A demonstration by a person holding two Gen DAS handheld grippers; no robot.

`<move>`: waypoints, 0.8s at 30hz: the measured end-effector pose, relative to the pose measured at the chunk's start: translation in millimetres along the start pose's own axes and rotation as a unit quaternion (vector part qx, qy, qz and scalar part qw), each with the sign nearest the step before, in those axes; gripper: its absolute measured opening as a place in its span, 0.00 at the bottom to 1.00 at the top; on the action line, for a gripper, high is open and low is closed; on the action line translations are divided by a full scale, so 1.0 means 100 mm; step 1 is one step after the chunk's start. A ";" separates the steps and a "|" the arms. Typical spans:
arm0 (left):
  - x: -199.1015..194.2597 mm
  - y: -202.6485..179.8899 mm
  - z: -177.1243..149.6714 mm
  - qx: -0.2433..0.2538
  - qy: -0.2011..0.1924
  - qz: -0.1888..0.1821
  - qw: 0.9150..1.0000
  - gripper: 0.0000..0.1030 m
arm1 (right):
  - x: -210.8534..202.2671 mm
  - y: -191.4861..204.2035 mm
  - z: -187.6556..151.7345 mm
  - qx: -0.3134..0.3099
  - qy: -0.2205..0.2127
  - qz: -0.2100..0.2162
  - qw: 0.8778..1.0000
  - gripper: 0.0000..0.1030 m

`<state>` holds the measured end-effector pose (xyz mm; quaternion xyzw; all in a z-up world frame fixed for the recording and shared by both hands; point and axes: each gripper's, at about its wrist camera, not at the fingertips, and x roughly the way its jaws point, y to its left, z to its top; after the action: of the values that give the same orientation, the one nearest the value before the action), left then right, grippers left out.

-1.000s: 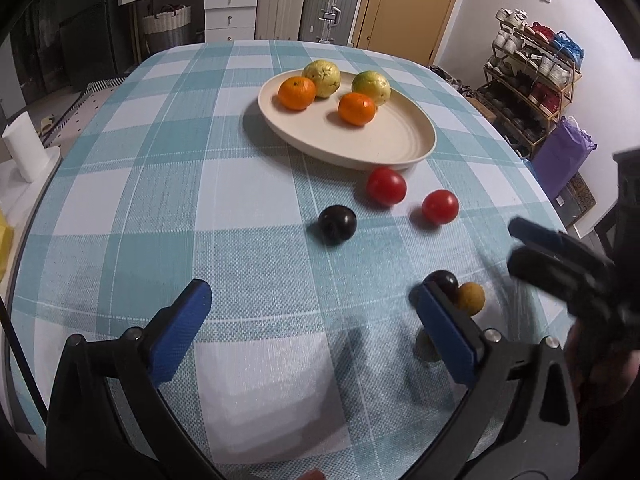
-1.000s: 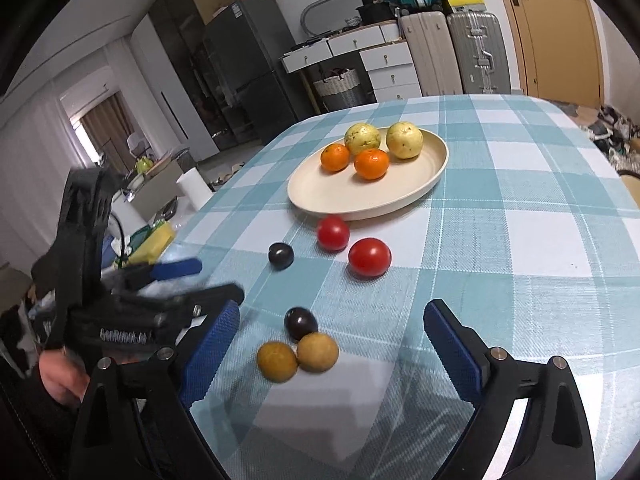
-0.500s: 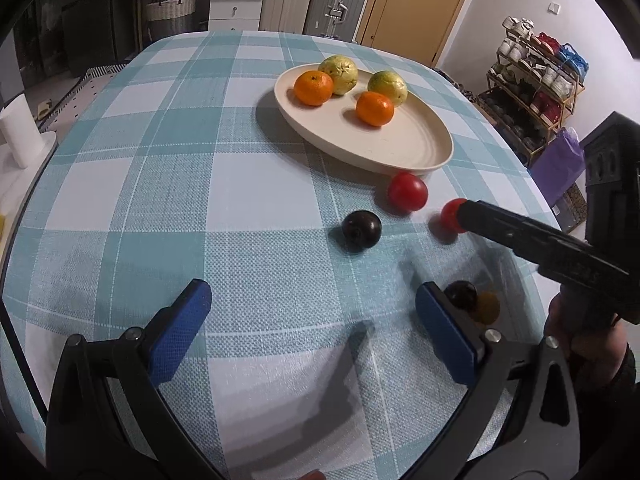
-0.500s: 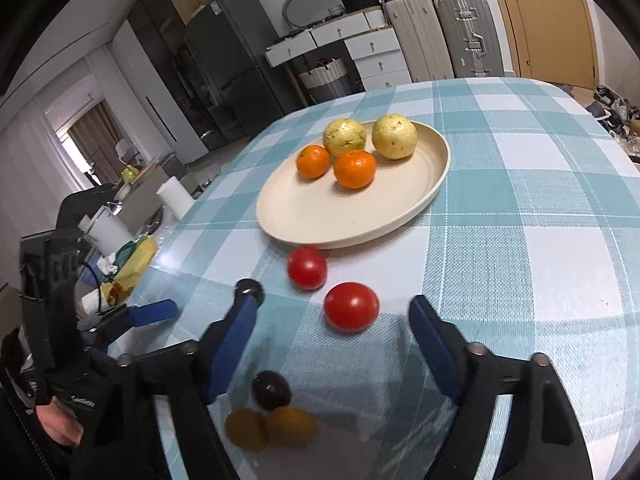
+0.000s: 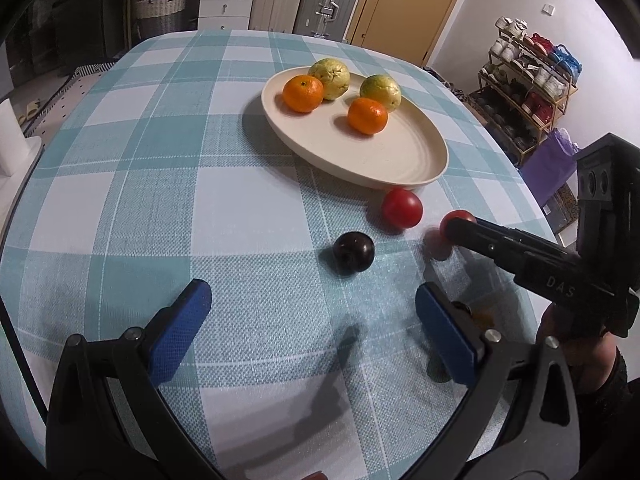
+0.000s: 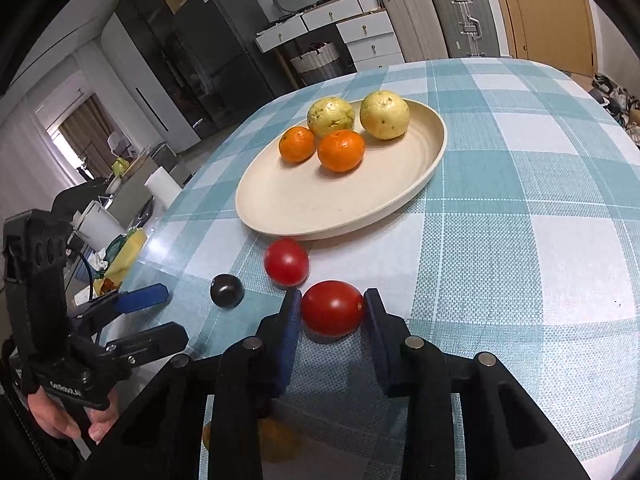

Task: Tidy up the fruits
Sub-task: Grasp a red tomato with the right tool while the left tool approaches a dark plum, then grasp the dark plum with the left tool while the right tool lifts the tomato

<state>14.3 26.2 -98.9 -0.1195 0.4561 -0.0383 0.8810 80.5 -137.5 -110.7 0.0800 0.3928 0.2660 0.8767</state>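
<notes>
My right gripper [image 6: 331,301] is closing its jaws, and both blue pads press the sides of a red tomato [image 6: 332,312] that rests on the checked cloth. In the left wrist view that tomato [image 5: 456,216] shows at the right gripper's tip [image 5: 454,229]. A second tomato [image 6: 286,262] and a dark plum [image 6: 227,291] lie just beyond. The cream plate [image 6: 312,200] holds two oranges and two yellow-green guavas. My left gripper [image 5: 310,296] hovers open and empty, short of the plum [image 5: 354,251]. Two brown fruits [image 6: 276,440] lie partly hidden under the right gripper.
The round table's edge curves close on the left [image 6: 160,216] and the right [image 5: 532,208]. A paper roll [image 6: 162,190] and clutter stand off the left side. A shoe rack [image 5: 528,80] and suitcases [image 5: 332,0] are beyond the table.
My right gripper moved forward over the near tomato and its jaws went from wide open to closed on it. The left gripper edged slightly towards the plum and stayed open.
</notes>
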 end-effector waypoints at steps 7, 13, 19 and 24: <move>0.04 -0.03 0.06 0.007 0.001 0.006 1.000 0.98 | -0.11 -0.06 -0.01 0.007 -0.016 0.001 1.000 0.31; 0.09 -0.10 0.10 0.024 0.003 -0.002 1.000 0.92 | -0.20 -0.11 -0.06 0.016 -0.027 0.010 0.999 0.31; 0.15 -0.18 0.16 0.037 0.009 -0.017 0.999 0.76 | -0.24 -0.14 -0.08 0.022 -0.029 0.019 0.999 0.31; 0.26 -0.22 0.19 0.043 0.032 -0.032 0.998 0.54 | -0.26 -0.18 -0.08 0.027 -0.032 0.022 0.999 0.31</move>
<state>45.8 3.8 -103.7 -0.0949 0.4777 -0.0903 0.8687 67.7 -167.1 -105.8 0.1207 0.3693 0.2714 0.8806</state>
